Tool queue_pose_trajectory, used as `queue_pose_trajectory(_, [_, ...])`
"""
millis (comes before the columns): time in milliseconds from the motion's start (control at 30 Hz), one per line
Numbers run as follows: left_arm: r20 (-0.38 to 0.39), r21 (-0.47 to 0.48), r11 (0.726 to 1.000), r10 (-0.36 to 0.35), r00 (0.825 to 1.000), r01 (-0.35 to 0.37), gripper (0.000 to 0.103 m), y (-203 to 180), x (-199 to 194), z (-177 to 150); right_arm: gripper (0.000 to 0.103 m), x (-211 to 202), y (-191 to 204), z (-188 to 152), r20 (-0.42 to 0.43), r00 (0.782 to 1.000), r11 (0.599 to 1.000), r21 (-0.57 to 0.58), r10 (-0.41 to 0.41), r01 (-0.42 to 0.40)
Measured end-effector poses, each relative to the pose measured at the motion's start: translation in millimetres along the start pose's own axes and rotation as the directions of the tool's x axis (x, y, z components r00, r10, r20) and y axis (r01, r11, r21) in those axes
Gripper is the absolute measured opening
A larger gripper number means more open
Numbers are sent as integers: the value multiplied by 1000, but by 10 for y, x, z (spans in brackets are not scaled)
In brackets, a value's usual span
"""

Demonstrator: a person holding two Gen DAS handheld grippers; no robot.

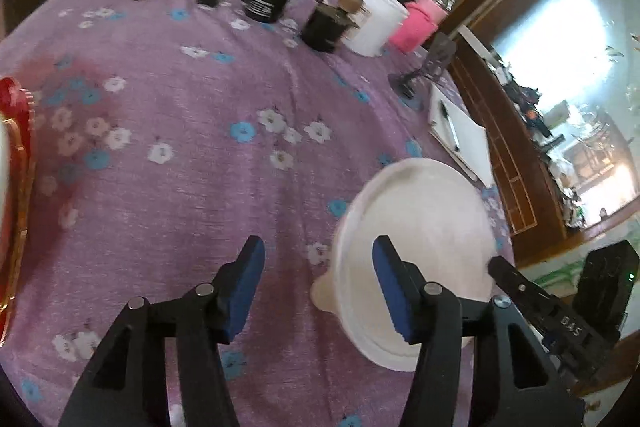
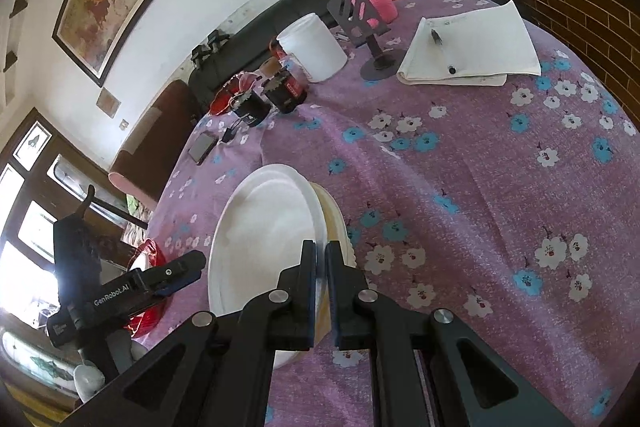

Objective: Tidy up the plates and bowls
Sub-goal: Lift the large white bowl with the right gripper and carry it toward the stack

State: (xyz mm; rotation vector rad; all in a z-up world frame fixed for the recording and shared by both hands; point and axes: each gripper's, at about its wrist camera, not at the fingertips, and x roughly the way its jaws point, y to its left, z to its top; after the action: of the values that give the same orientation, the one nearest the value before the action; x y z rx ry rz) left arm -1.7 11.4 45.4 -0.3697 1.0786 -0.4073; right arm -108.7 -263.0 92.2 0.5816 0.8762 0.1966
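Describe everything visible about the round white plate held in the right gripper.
The round white plate is smooth and glossy, plastic or ceramic by its look, with a raised rim around a flat well. It is tilted steeply on edge above the purple floral tablecloth, its face towards the left gripper. The right gripper is pinched on its near rim. A yellowish layer shows behind it, perhaps a second dish. The left wrist view shows its pale underside with a foot ring.

Open cloth [image 1: 192, 187] in the table's middle; clutter lining the far edge and right side.
Jars [image 1: 266, 1], a white tub [image 1: 376, 21], pink bottle [image 1: 416, 25], stand [image 1: 434, 63] and notepad [image 1: 460, 135] are blocking the far side; the tilted white plate [image 1: 420, 239] is crowding the right near corner.
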Motion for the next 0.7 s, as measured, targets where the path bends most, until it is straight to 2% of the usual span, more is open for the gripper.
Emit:
queue_pose_trajectory(100, [-33,18,1000,-14,999,15,49,-103,105,4,6,34,-12,-7,-8,1000,1000,1,-3,3])
queue_pose_trajectory(133, [-43,26,1000,-16,999,17,36,-139,145,6,6,46,-19,-7,-10,1000,1000,2,-5,5])
queue_pose_trajectory(167, [-57,38,999,-12,998,14,29,-179,186,8,6,59,-29,-6,-13,1000,1000,4,-9,9])
queue_pose_trajectory(233, [-45,63,997,47,998,-44,11,-221,199,6,6,68,-55,-1,-13,999,1000,7,-31,31])
queue_pose_trajectory(367, [-30,66,997,30,999,-28,11,-225,129,6,6,44,-80,10,-7,1000,1000,10,-12,12])
queue_pose_trajectory(433, [-9,106,993,59,998,-58,11,-280,78,-12,6,17,-23,14,4,1000,1000,-11,-23,23])
queue_pose_trajectory(567, [40,146,985,84,996,-89,10,-385,-87,-19,8,-107,177,17,50,998,995,-81,-47,51])
queue_pose_trajectory(700, [96,161,984,64,993,-78,10,-449,-398,-16,8,-306,412,33,105,993,987,-146,-57,72])
